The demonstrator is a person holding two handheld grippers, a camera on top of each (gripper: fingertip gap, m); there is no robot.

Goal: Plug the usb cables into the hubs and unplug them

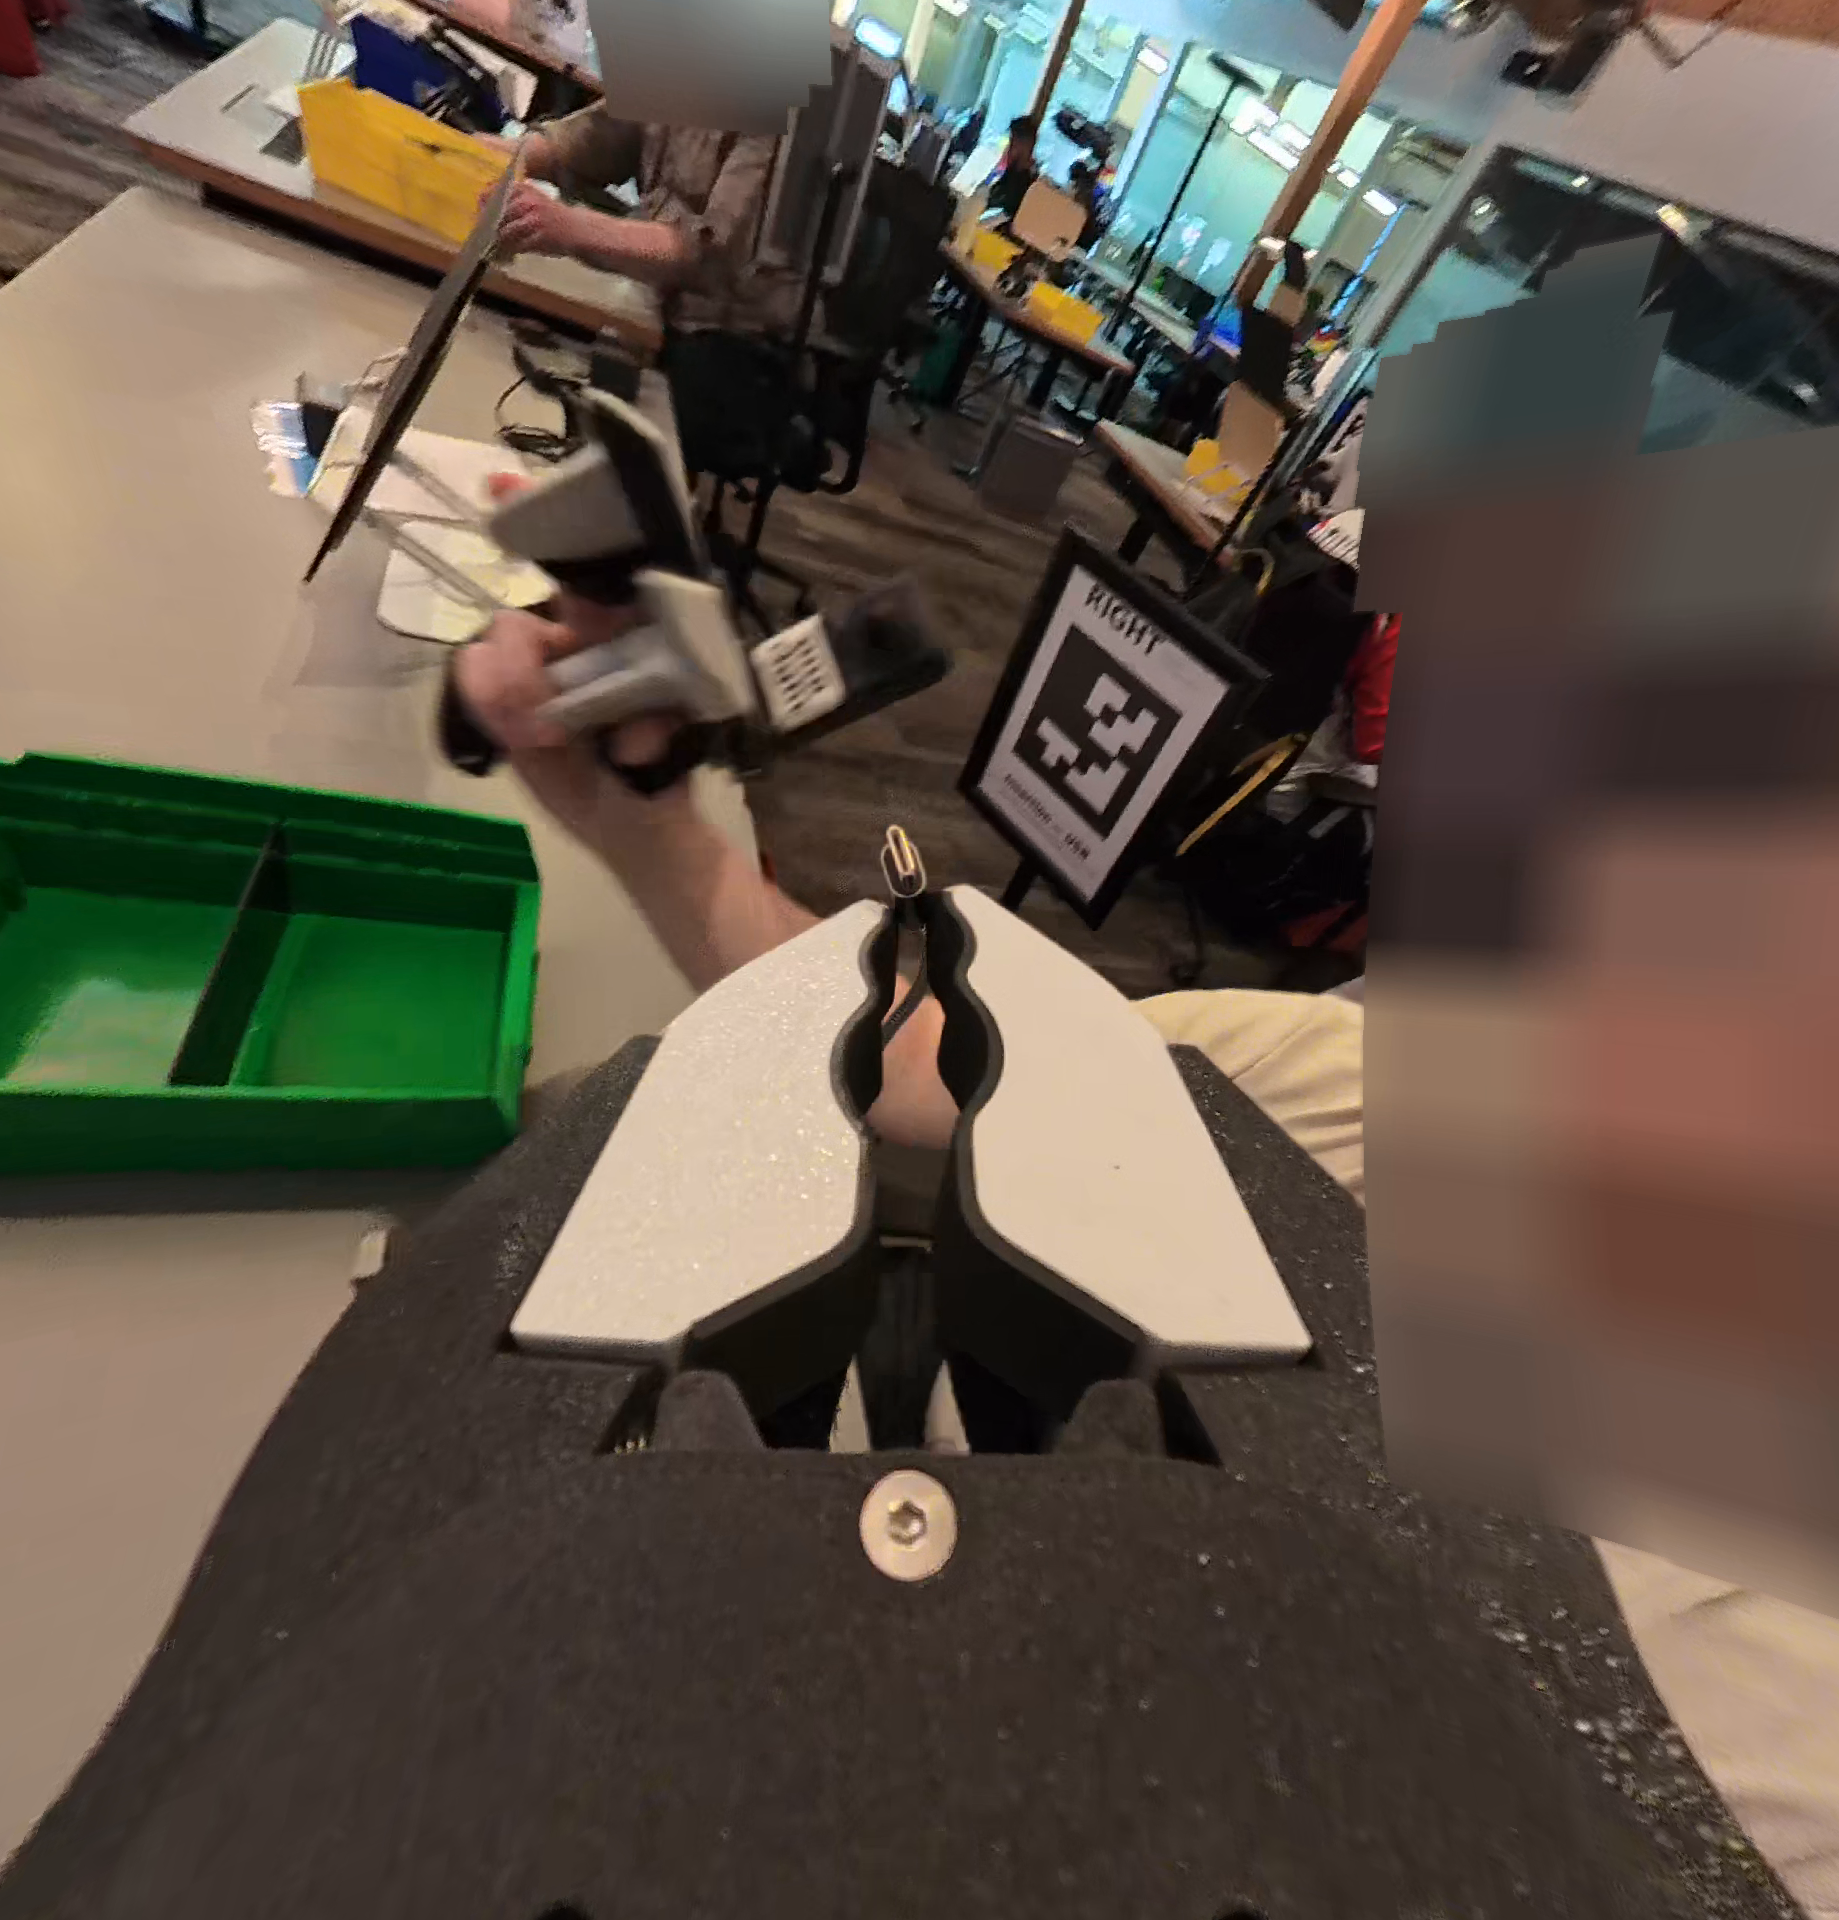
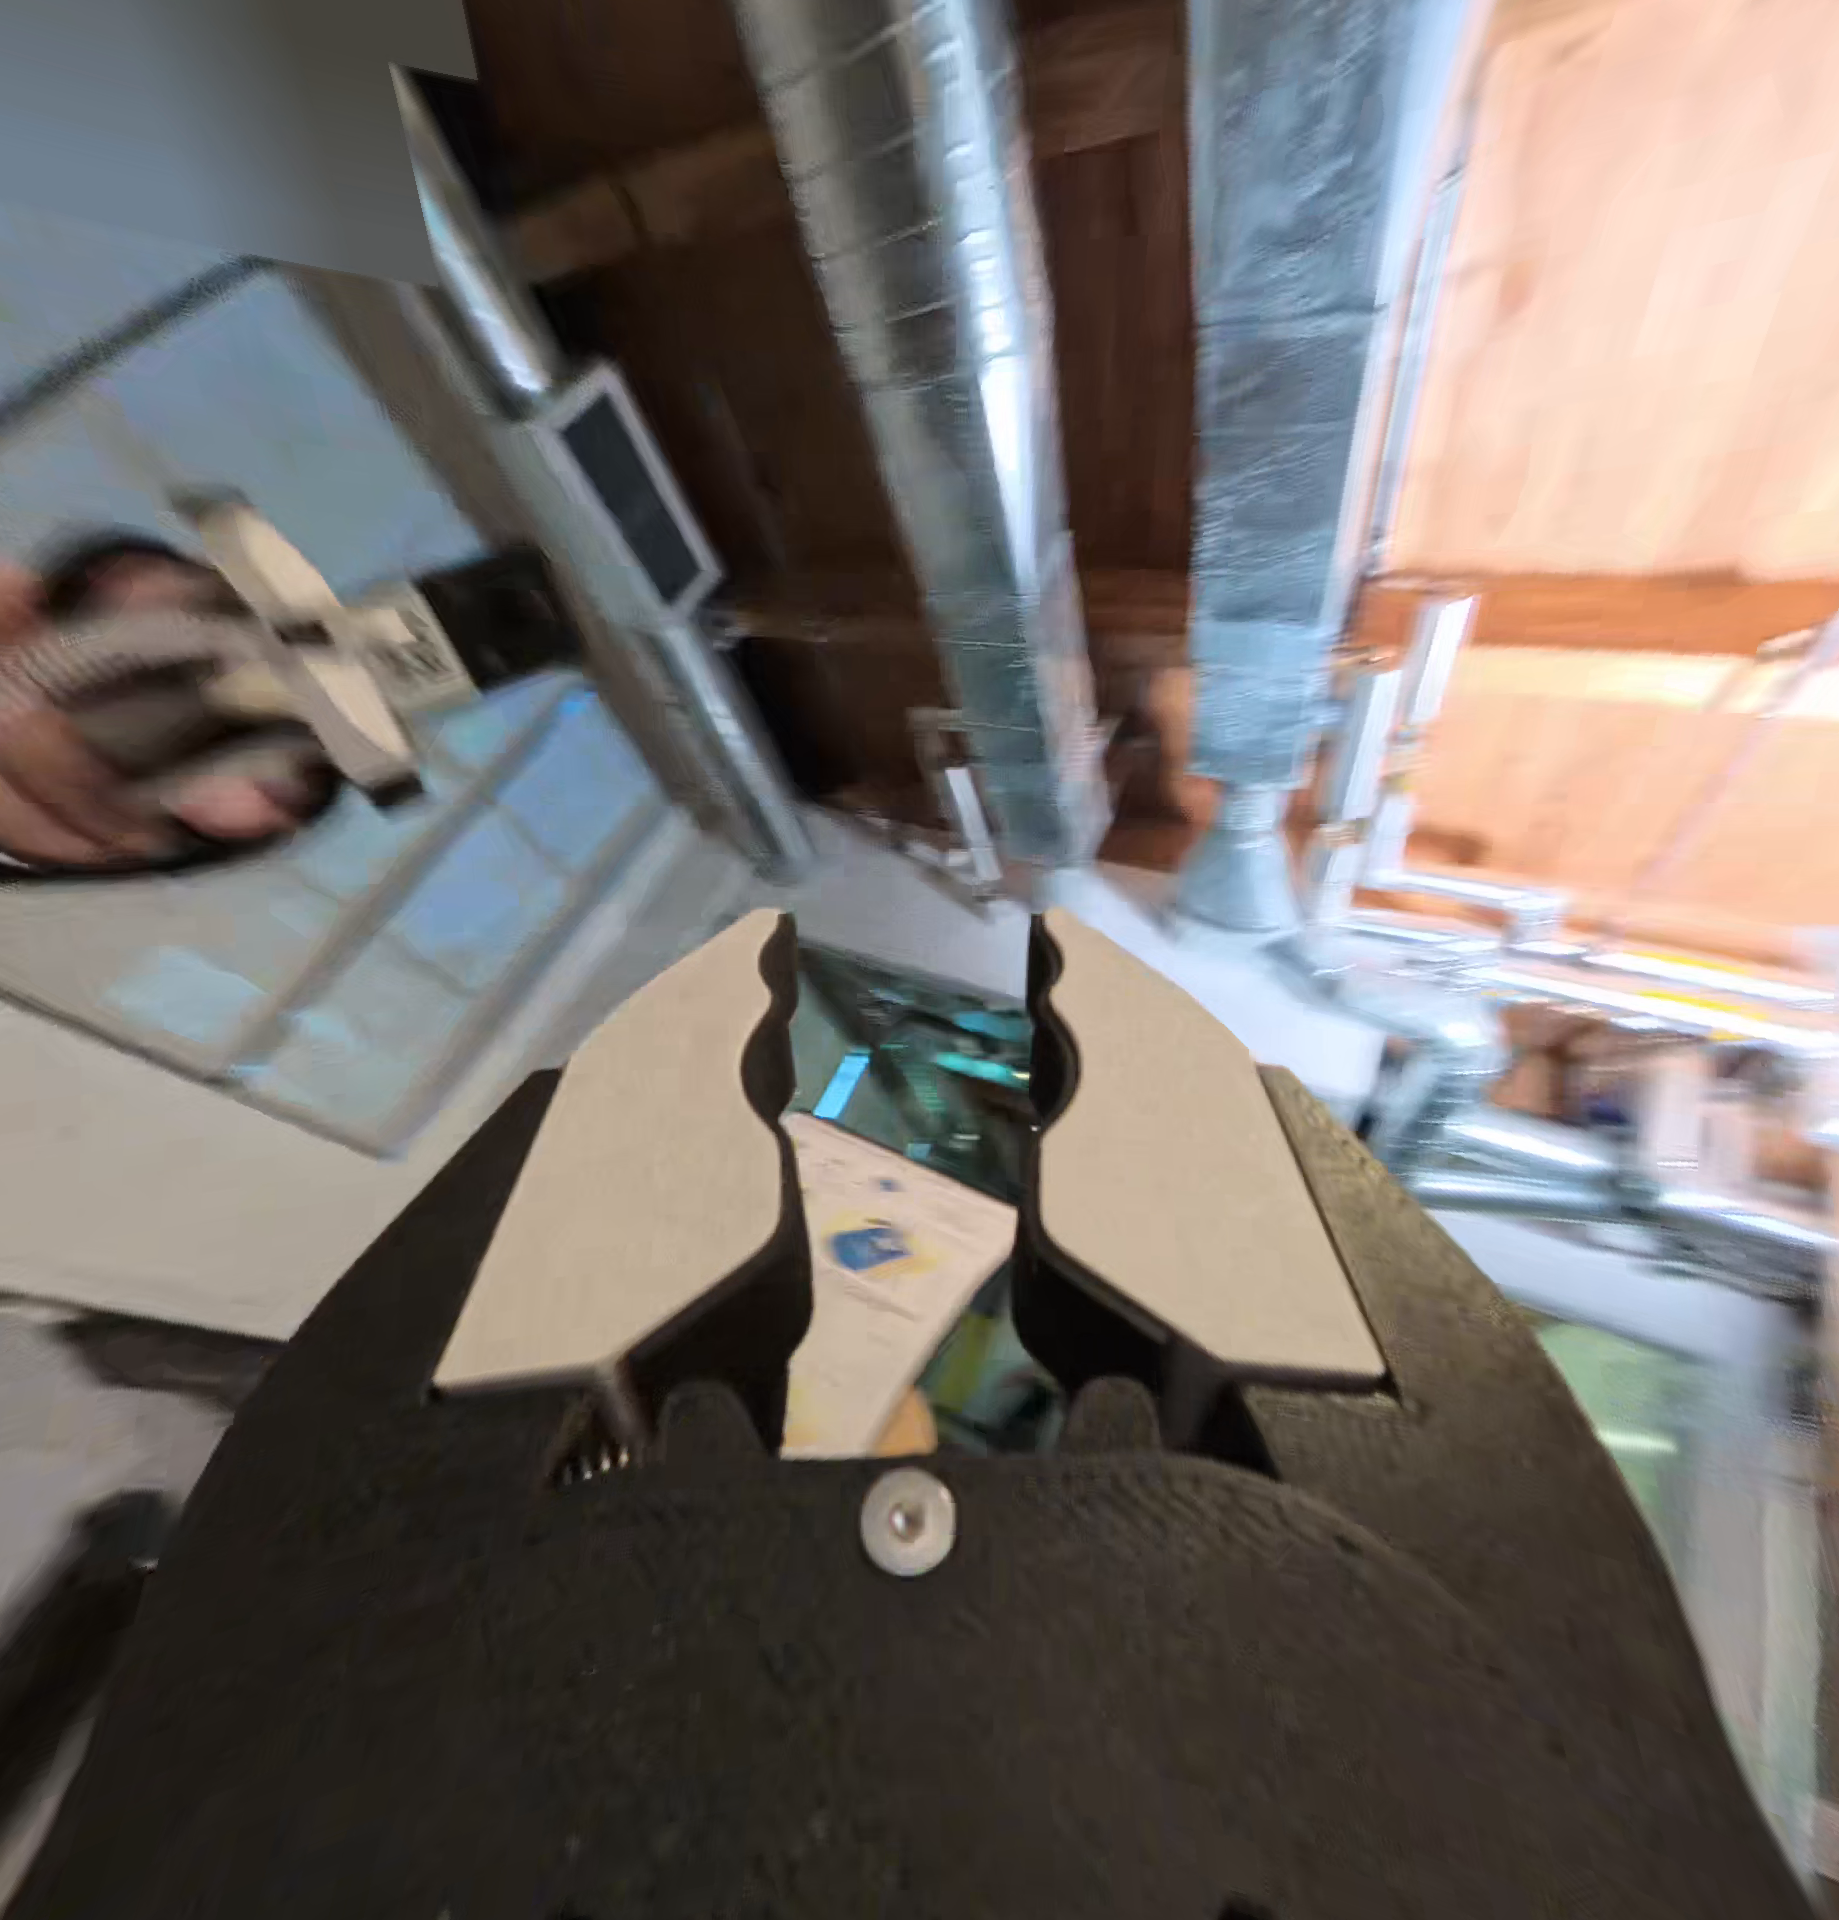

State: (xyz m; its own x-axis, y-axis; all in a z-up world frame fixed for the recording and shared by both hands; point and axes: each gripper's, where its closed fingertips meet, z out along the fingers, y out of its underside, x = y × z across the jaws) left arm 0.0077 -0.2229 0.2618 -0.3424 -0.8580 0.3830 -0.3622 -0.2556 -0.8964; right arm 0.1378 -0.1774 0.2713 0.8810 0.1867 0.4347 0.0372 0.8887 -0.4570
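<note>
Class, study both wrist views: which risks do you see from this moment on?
1. The left tool pinches the USB cable only at its fingertips, so the plug could twist or slip.
2. The right tool is open, empty and aimed at the ceiling ducts; no hub is in view, so alignment may suffer.

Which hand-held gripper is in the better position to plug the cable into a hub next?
Left, probably. The left hand-held gripper is shut on the usb cable, plug pointing forward. The right hand-held gripper is open, empty and aimed at the ceiling. No hub is visible.
</note>
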